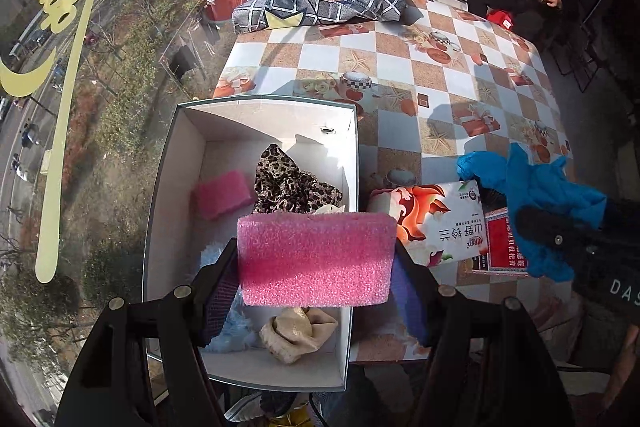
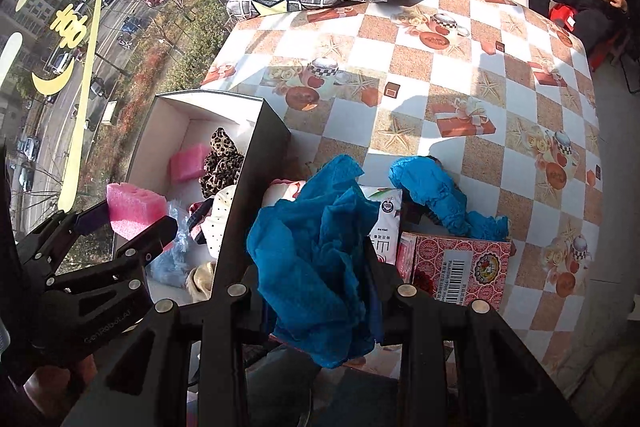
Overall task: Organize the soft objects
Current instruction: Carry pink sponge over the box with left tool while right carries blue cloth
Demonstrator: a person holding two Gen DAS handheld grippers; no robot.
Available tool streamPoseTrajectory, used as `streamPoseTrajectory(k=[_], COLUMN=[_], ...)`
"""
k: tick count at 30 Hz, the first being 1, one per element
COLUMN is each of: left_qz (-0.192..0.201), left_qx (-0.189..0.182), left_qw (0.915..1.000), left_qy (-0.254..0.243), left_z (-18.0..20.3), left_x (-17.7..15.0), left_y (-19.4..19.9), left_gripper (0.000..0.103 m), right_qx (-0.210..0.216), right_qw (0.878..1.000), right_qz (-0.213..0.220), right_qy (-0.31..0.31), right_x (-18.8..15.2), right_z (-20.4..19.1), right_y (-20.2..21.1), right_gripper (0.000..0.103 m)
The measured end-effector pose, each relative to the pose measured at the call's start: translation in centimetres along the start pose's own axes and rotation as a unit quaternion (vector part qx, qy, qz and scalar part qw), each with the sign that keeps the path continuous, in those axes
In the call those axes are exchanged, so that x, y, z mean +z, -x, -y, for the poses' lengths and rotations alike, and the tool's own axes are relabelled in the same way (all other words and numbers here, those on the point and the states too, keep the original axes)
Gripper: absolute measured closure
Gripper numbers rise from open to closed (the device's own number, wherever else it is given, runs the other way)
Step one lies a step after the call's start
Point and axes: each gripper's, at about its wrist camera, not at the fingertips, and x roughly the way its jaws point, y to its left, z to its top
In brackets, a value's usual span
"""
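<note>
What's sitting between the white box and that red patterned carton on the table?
A flowered tissue pack lies between the white box and the red carton, seen best in the left wrist view.

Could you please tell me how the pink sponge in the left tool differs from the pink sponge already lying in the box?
The held pink sponge is clamped in the left tool above the white box; the other pink sponge lies on the box floor beside the leopard-print cloth. The held one looks larger, being nearer. Both are pink foam blocks.
</note>
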Motion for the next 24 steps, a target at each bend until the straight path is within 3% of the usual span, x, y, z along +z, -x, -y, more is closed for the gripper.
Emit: streamPoseTrajectory(k=[11,24], left_qz=[-0.008,-0.013], left_qx=[0.007,0.008], left_qw=[0.9976,0.9947], left_qy=[0.068,0.102], left_z=[-5.0,-7.4], left_x=[-3.3,-4.4], left_y=[0.0,-0.4], left_gripper=[0.03,0.03], right_qx=[0.0,0.003], right_qw=[0.997,0.991], right_qz=[-0.02,-0.034], right_qy=[0.074,0.133], right_x=[0.5,1.2], right_z=[-5.6,-10.0], right_y=[-1.1,-2.0], right_gripper=[0.067,0.067])
